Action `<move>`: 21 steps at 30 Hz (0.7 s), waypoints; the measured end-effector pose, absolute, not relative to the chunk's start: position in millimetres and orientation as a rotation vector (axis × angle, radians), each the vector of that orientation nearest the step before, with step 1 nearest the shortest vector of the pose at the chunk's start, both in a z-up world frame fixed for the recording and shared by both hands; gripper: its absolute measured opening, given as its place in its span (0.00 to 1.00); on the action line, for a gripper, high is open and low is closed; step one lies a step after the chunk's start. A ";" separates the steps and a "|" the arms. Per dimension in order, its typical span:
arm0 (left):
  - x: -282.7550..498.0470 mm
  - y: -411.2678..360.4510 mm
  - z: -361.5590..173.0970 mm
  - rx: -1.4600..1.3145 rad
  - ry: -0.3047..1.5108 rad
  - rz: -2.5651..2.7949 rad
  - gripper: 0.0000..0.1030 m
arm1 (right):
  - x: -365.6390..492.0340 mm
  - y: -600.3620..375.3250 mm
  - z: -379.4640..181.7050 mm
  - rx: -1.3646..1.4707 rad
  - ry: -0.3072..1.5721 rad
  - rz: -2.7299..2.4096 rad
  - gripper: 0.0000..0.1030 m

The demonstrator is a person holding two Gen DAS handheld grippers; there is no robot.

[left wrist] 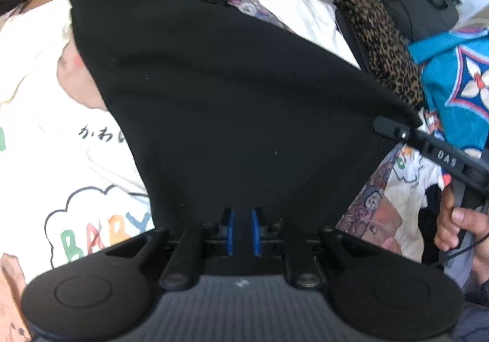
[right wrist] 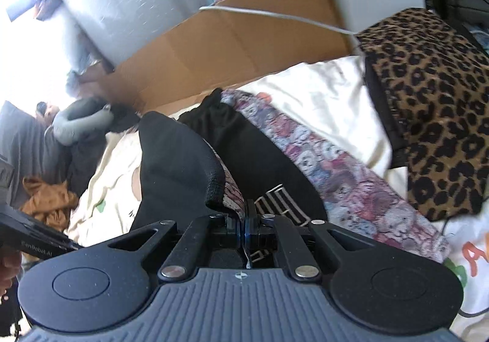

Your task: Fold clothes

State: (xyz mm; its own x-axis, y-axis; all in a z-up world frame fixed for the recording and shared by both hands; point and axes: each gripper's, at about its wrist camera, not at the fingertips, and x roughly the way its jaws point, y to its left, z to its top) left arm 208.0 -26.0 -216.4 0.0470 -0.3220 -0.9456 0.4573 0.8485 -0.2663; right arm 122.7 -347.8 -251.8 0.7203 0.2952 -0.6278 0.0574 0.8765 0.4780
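Observation:
A black garment (left wrist: pixel 229 97) is stretched out between my two grippers above the bed. My left gripper (left wrist: pixel 243 230) has its blue pads closed on the near edge, with black cloth filling the narrow gap between them. In the left wrist view my right gripper (left wrist: pixel 389 126) pinches the garment's right corner, with a person's hand (left wrist: pixel 458 219) on its handle. In the right wrist view that gripper (right wrist: pixel 245 228) is shut on a hem where the black garment (right wrist: pixel 177 164) shows a patterned inner side. The far end of the garment droops onto the bed.
Under the garment lies a white printed bedspread (left wrist: pixel 45 128) with a pastel patterned cloth (right wrist: pixel 336 176) on it. A leopard-print fabric (right wrist: pixel 434 112) and a teal cloth (left wrist: pixel 458 72) lie to the right. Cardboard (right wrist: pixel 229 45) stands behind the bed, and an orange cloth (right wrist: pixel 45 201) lies at the left.

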 end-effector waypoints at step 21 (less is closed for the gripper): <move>149.4 -53.1 -233.8 -0.034 1.478 -0.360 0.14 | 92.3 -428.8 -285.8 0.686 0.718 -0.047 0.00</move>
